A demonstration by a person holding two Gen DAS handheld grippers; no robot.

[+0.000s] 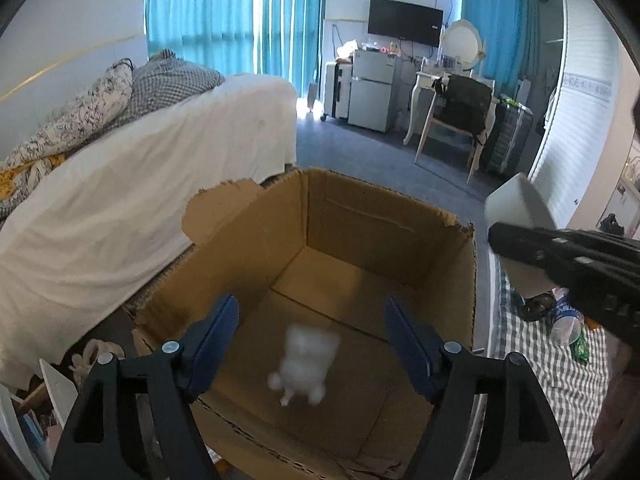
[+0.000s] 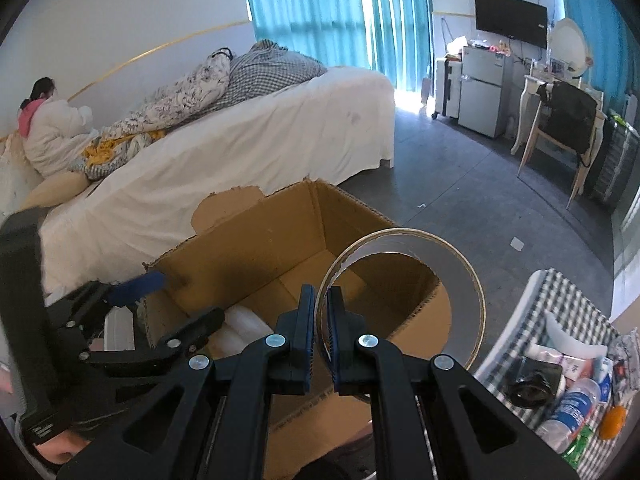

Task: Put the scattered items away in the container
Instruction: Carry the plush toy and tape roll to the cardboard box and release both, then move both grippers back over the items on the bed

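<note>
While the left tongs (image 1: pixel 310 346) are standing spread over the open box (image 1: pixel 384 216), a white toy (image 1: pixel 304 364) is showing as a blur between the blue fingers (image 1: pixel 214 336), touching neither, with the box floor behind it. Whether it is lying on that floor or is in the air, I cannot tell. The right tongs (image 2: pixel 322 312) are pinching the wall of a tape roll (image 2: pixel 472 280), holding the ring upright over the near right corner of the box. Right of the box, a bottle (image 2: pixel 572 412), an orange (image 2: pixel 614 422) and other small things are lying on a checked cloth (image 2: pixel 560 296). A bed (image 2: pixel 260 168) is standing behind the box.
</note>
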